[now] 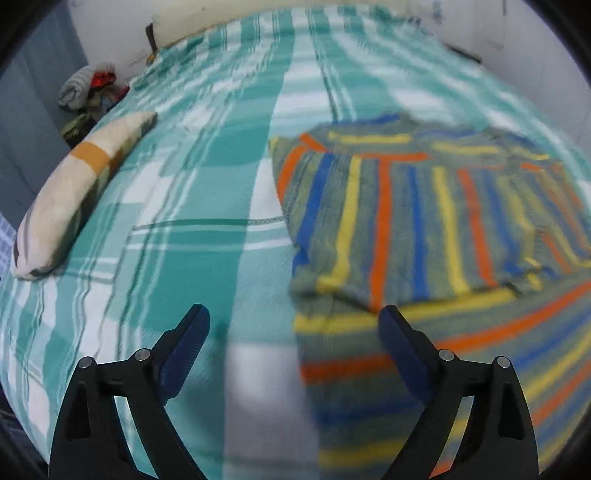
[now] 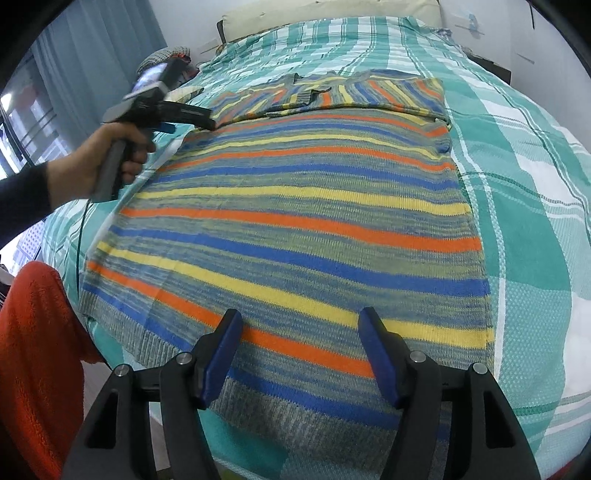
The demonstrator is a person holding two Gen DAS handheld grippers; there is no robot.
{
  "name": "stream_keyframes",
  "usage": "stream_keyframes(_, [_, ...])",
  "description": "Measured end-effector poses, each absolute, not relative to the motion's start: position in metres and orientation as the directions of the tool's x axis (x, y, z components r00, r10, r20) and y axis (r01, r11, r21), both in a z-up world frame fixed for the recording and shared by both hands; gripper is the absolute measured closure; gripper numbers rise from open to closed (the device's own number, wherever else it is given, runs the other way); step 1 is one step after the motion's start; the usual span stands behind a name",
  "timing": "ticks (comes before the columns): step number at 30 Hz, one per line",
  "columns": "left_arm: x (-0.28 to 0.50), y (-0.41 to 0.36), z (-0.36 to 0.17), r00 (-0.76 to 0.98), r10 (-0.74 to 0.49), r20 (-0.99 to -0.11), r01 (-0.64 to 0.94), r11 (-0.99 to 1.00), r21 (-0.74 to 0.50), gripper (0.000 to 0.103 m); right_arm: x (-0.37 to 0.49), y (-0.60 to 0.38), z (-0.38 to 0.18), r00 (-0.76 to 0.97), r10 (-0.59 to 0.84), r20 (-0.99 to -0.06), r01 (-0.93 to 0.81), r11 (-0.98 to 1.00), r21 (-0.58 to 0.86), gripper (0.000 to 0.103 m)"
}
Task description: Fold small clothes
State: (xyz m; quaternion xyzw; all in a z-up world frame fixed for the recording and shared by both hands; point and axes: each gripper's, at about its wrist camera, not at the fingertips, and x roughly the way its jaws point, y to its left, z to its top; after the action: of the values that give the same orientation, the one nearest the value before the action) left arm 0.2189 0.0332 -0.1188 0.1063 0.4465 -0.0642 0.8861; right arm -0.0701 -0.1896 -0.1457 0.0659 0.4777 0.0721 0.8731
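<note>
A knitted sweater (image 2: 295,221) with blue, yellow and orange stripes lies flat on the bed, hem toward me. Its sleeves (image 2: 332,94) are folded across the chest at the far end. My right gripper (image 2: 300,315) hovers open over the hem, with nothing pinched between its blue pads. In the left wrist view my left gripper (image 1: 293,314) stands wide open above the sweater's (image 1: 424,221) side edge, one finger over the bedsheet and one over the knit. In the right wrist view a hand (image 2: 110,158) holds the left gripper (image 2: 184,120) at the sweater's far left corner.
The bed wears a teal and white plaid sheet (image 2: 517,221). A cream pillow (image 1: 74,192) lies along the left edge, with a heap of clothes (image 1: 88,88) beyond it. A red cloth (image 2: 33,350) hangs at the near left corner. Walls and a headboard (image 2: 332,11) bound the far side.
</note>
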Motion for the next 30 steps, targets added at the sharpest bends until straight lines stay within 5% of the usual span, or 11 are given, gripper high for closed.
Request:
stream_keyframes(9, [0.051,0.061,-0.096,0.642,-0.175,-0.747,0.231,0.973,-0.030,0.007,-0.076,-0.203,-0.111,0.655,0.107,-0.748,-0.003,0.990,0.139,0.037])
stream_keyframes(13, [0.004,0.066,-0.118,0.616,-0.226,-0.754,0.230,0.968,-0.101,0.006,-0.087,-0.221,-0.097,0.710,-0.049,-0.702,0.108,0.993,0.040,0.021])
stream_keyframes(20, [0.007,0.072,-0.129,0.597,-0.250,-0.762,0.239,0.962,-0.128,0.007,-0.094,-0.271,-0.105,0.656,-0.201,-0.727,0.346,0.937,0.054,0.020])
stream_keyframes(30, [0.021,0.102,-0.144,0.602,-0.193,-0.775,0.117,0.981,-0.154,0.007,-0.094,-0.298,-0.135,0.558,-0.244,-0.793,0.440,0.897,0.033,0.020])
